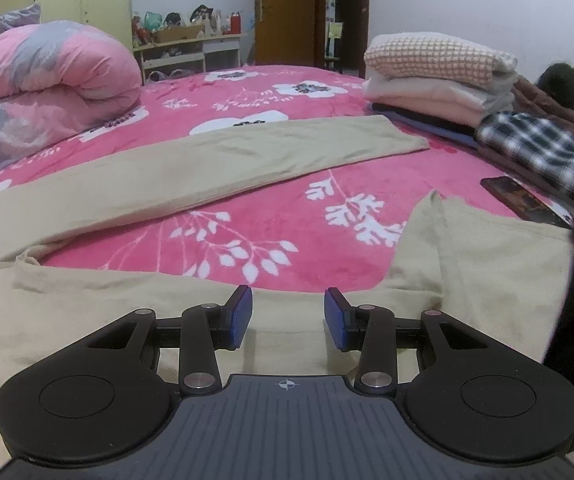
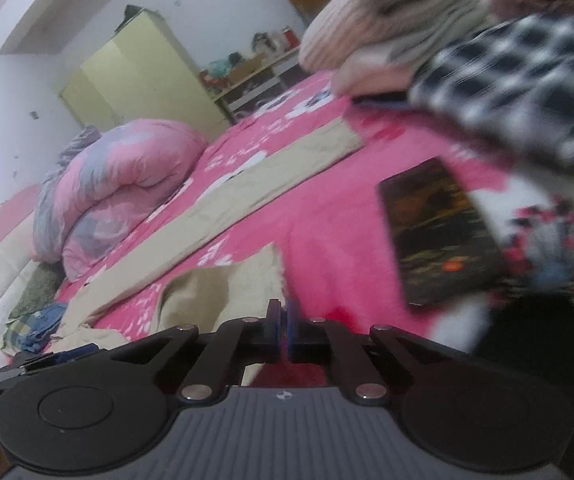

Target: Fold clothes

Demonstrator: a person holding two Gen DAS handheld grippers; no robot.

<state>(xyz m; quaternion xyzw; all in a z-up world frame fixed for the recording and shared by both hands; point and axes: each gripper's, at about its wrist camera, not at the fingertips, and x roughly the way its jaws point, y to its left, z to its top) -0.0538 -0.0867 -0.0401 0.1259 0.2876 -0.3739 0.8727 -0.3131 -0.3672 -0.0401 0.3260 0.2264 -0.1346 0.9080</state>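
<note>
On your far left a rolled pink quilt [image 1: 47, 80] sits on the pink flowered bedspread [image 1: 287, 216], and the beige trousers [image 1: 191, 172] lie spread across it, one leg stretched toward the stack of folded clothes [image 1: 439, 76]. Your left gripper [image 1: 288, 316] hovers over the waistband, its blue pads apart with nothing between them. Further right, your right gripper [image 2: 282, 326] has its pads pressed together beside a lifted trouser corner; whether it pinches cloth you cannot tell, and a phone [image 2: 443, 232] lies just beyond
</note>
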